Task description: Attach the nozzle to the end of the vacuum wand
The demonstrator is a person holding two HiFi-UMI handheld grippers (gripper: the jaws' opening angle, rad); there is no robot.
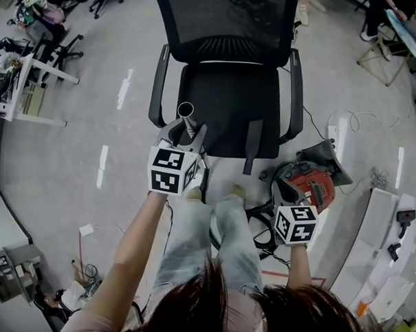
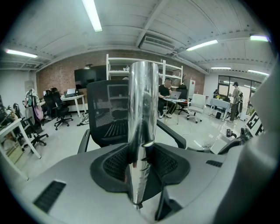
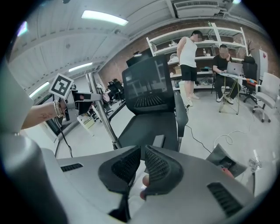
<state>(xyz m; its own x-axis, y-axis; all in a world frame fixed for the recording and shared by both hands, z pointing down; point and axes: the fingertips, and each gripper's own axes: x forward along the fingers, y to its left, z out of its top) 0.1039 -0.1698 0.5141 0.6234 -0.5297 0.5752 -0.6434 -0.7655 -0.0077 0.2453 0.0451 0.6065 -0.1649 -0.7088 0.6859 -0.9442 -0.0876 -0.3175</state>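
Jaws on our left gripper [image 2: 141, 154] clamp the wand [image 2: 142, 109] before the chair [image 1: 226, 106]; right of the chair, our right gripper [image 3: 141, 154] sits closed, seemingly empty.

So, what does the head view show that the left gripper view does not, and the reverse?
Only the head view: the red vacuum body on the floor, and the person's arm and legs. Only the left gripper view: ceiling lights, shelves, and a seated person at a desk. Both: the wand, held in the left gripper, and the black chair behind it.
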